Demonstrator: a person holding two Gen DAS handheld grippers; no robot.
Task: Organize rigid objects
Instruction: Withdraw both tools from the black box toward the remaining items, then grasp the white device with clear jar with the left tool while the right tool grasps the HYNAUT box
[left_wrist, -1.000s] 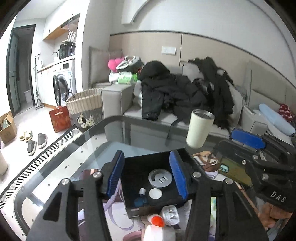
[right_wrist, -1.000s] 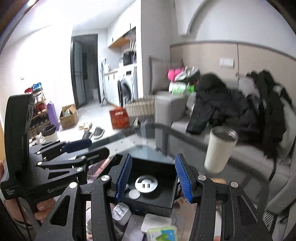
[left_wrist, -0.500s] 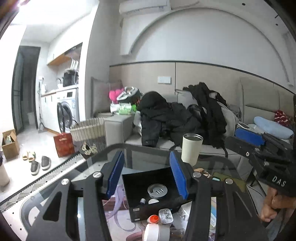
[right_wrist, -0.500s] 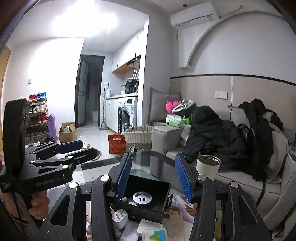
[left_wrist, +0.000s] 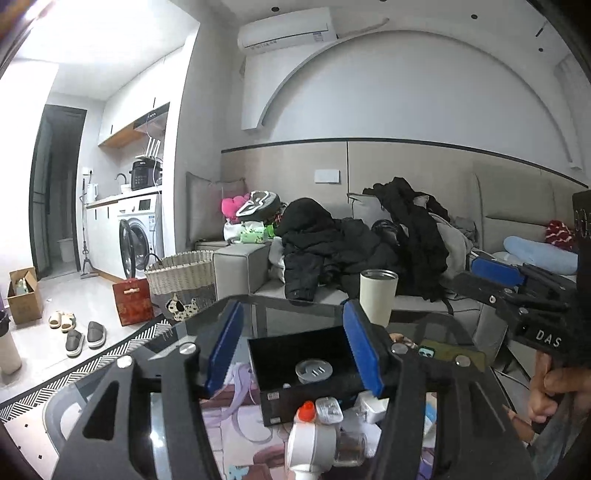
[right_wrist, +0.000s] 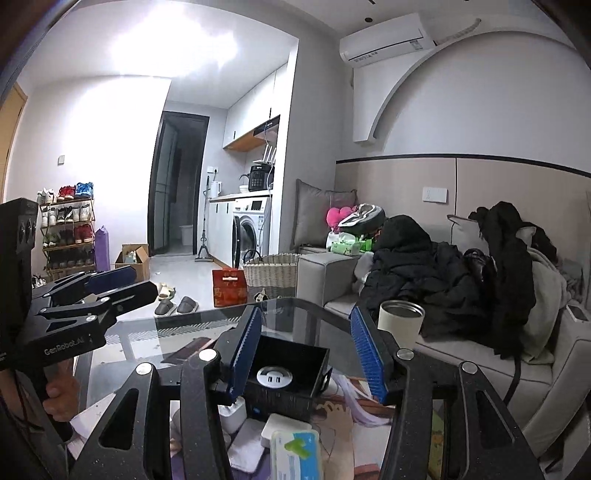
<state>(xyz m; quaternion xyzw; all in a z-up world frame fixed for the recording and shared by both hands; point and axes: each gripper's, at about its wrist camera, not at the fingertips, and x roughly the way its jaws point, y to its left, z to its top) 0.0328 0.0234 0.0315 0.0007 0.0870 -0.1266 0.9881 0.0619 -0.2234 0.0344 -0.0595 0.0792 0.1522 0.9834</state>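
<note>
While both pairs of tongs hang above the near edge of the glass-topped table (left_wrist: 92, 373), neither grasps anything. The left gripper (left_wrist: 291, 350) has just been opening its blue-padded jaws, and nothing sits between them; the right gripper (right_wrist: 308, 354) stands likewise released, its jaws parted on empty air. Both point almost level across the table, which suggests a pause to pick the next item, not a reach.

Just beyond the fingertips sits the open black rectangular box (left_wrist: 306, 369), resting mid-table and holding a round grey puck-shaped charger (left_wrist: 314, 369); it seems to be the collecting place for the loose hard things. Nearer the front edge lie those still outside it: a white plastic bottle with an orange cap (left_wrist: 308, 435) and a small white adapter (right_wrist: 232, 410).

A cream steel-rimmed tumbler (left_wrist: 378, 295) stands toward the far edge, before the grey sofa (right_wrist: 480, 350) heaped with black coats.

Only the left view shows the orange-capped bottle; only the right view shows a pale blue lidded plastic case (right_wrist: 295, 454) at the near edge.
</note>
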